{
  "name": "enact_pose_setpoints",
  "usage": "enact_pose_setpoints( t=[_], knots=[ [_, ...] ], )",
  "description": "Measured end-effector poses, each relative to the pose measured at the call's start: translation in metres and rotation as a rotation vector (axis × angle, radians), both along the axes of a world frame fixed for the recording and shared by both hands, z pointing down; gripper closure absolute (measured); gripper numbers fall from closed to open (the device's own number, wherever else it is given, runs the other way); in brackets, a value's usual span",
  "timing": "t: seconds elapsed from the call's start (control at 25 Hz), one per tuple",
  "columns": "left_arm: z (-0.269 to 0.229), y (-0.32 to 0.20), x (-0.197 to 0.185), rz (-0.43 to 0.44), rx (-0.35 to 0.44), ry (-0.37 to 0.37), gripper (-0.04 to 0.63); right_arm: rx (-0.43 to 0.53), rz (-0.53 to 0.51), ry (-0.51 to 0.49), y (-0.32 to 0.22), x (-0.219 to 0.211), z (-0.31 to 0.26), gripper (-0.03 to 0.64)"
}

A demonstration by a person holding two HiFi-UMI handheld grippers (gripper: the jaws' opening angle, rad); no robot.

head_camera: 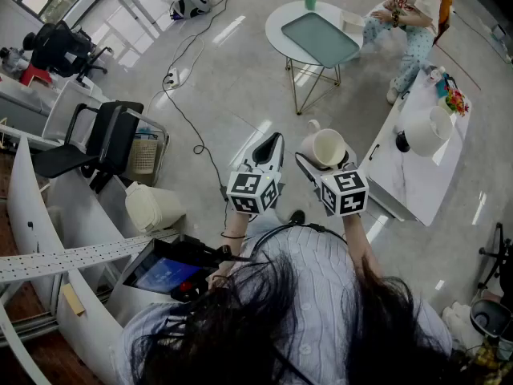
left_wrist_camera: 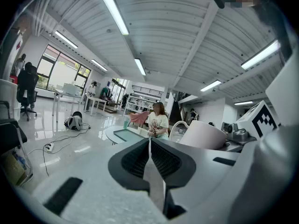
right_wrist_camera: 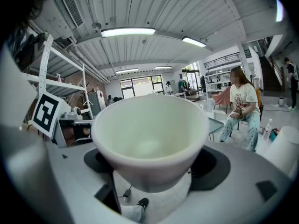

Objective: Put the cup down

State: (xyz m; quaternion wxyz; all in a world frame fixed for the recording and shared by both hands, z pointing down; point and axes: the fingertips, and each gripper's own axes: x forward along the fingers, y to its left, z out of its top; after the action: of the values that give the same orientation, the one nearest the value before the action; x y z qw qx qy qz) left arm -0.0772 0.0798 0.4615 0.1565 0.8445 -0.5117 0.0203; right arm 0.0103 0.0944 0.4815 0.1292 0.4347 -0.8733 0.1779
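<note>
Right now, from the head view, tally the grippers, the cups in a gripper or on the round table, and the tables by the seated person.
Grippers: 2 (left gripper, right gripper)
Cups: 2 (white ceramic handled cup in the right gripper, small green cup)
Tables: 2 (round white table, rectangular white marble-top table)
Total: 6

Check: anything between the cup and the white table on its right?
Nothing visible. The cup is held in the right tool, in the air beside the white table, with open space between them. The table's near stretch looks mostly bare; a white vessel and a black object stand farther along it.
</note>
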Motion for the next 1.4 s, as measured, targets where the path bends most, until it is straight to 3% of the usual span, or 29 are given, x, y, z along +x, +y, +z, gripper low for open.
enact_pose_setpoints(
  t=[0.8, 1.4],
  knots=[
    [0.007, 0.014, -0.005, -0.015, -0.010, -0.008, 0.575, 0.010, -0.006, 0.035, 0.016, 0.003, 0.005, 0.193],
    [0.005, 0.019, 0.010, 0.004, -0.019, -0.039, 0.575, 0.001, 0.019, -0.004, 0.018, 0.019, 0.005, 0.193]
  ],
)
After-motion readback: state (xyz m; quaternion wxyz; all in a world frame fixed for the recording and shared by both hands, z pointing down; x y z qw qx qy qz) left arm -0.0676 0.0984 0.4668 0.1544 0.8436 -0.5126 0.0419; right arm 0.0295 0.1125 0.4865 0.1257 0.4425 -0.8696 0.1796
